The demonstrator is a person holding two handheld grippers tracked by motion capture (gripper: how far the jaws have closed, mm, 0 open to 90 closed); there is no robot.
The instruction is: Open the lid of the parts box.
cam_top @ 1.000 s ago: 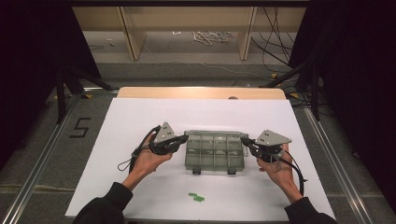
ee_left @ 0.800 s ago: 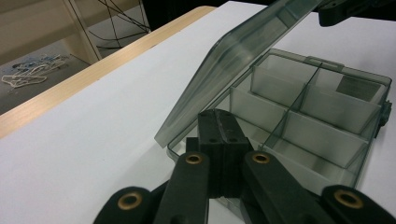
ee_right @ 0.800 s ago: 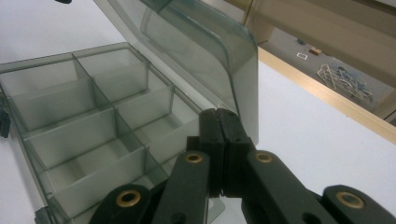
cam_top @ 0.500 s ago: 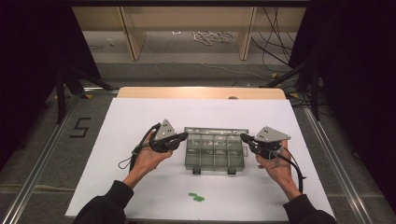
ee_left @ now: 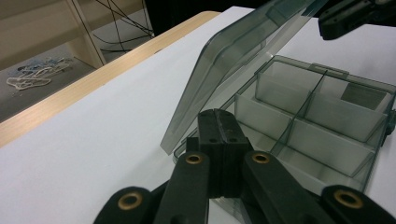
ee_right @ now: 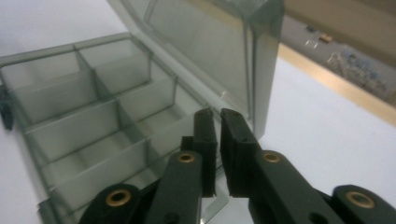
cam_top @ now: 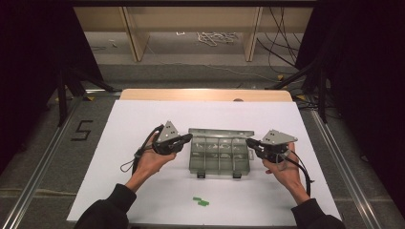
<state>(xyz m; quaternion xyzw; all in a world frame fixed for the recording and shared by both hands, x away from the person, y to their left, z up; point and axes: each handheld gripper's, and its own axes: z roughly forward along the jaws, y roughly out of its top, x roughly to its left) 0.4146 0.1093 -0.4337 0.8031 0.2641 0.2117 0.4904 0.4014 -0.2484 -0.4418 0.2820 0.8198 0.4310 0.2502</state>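
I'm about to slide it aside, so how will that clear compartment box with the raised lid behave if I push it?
The compartment box looks like thin empty plastic, so probably light and easy to skid on the smooth white table. Its raised lid may flop or swing.

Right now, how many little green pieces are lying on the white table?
2 green pieces, side by side and seemingly touching, near the front edge of the table, in front of the open compartment box. More may be hidden.

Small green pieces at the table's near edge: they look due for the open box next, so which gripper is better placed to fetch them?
Probably left. The small green pieces lie nearer the left gripper, just on its side of the translucent grey plastic compartment box; its shut jaws must open first.
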